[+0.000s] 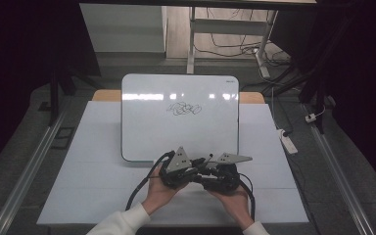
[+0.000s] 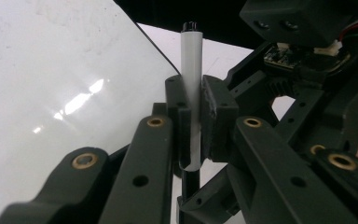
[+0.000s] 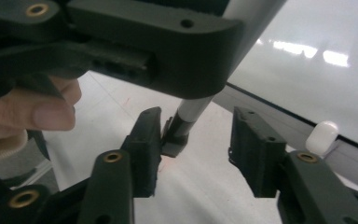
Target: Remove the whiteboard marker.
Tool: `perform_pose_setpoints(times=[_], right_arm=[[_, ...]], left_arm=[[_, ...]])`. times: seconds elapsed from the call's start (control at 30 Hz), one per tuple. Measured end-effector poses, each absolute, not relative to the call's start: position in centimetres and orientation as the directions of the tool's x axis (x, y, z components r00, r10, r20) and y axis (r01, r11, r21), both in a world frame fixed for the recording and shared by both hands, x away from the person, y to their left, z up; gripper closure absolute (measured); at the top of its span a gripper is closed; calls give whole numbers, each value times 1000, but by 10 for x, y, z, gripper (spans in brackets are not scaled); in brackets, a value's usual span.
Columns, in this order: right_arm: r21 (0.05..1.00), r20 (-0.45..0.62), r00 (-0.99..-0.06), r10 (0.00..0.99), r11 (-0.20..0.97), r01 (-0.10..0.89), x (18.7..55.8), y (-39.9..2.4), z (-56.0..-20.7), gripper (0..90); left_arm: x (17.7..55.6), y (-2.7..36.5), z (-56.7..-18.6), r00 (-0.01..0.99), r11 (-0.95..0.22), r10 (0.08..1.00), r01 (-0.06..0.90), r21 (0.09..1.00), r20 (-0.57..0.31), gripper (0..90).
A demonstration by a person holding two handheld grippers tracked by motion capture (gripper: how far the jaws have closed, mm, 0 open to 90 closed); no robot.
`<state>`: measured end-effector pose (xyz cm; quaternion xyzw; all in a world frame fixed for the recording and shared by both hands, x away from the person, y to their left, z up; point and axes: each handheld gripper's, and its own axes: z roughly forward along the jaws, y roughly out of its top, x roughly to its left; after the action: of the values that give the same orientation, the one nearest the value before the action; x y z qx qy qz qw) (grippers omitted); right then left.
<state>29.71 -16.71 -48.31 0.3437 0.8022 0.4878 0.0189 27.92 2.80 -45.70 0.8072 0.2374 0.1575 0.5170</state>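
Two grippers meet at the whiteboard's [image 1: 179, 117] near edge. Left gripper [image 2: 193, 116] clamps the white marker [image 2: 191, 84]. Right gripper [image 3: 196, 140] gapes around its black cap [image 3: 176, 133] (pads not touching): an off-centre close could skew the marker.

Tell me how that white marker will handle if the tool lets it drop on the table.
The marker looks like a stiff, smooth plastic tube, so probably light and a bit slippery. Its round barrel would likely roll on the flat table. It seems sturdy rather than fragile. The left tool clamps it firmly.
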Motion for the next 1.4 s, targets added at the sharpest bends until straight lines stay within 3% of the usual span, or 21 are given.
perform_pose_setpoints(times=[0.3, 0.67, 1.0, 1.1, 1.2, 1.23, 1.3, 1.4], right_arm=[[758, 352, -741, 571, 290, 584, 300, -163, -487, 742], [756, 363, -736, 572, 281, 591, 300, -163, -486, 729], [752, 362, -726, 584, 277, 598, 300, -164, -486, 771], [758, 352, -731, 585, 279, 589, 300, -165, -486, 774], [780, 337, -739, 583, 267, 566, 299, -167, -482, 775], [780, 337, -739, 583, 267, 566, 299, -167, -482, 775], [795, 332, -741, 584, 249, 553, 300, -172, -478, 775], [807, 326, -744, 583, 238, 540, 301, -176, -476, 775]], left_arm=[[277, 21, -457, 838, -372, 545, 196, 907, 43, 816], [276, 19, -458, 840, -397, 538, 186, 899, 65, 816], [277, 20, -458, 843, -387, 535, 186, 903, 56, 816], [278, 20, -458, 850, -382, 526, 201, 902, 34, 781], [276, 24, -456, 849, -374, 529, 214, 902, 17, 526], [275, 28, -454, 845, -361, 535, 216, 907, 11, 526], [272, 40, -449, 836, -332, 549, 230, 915, -11, 441], [267, 64, -444, 819, -293, 570, 267, 918, -56, 422]])
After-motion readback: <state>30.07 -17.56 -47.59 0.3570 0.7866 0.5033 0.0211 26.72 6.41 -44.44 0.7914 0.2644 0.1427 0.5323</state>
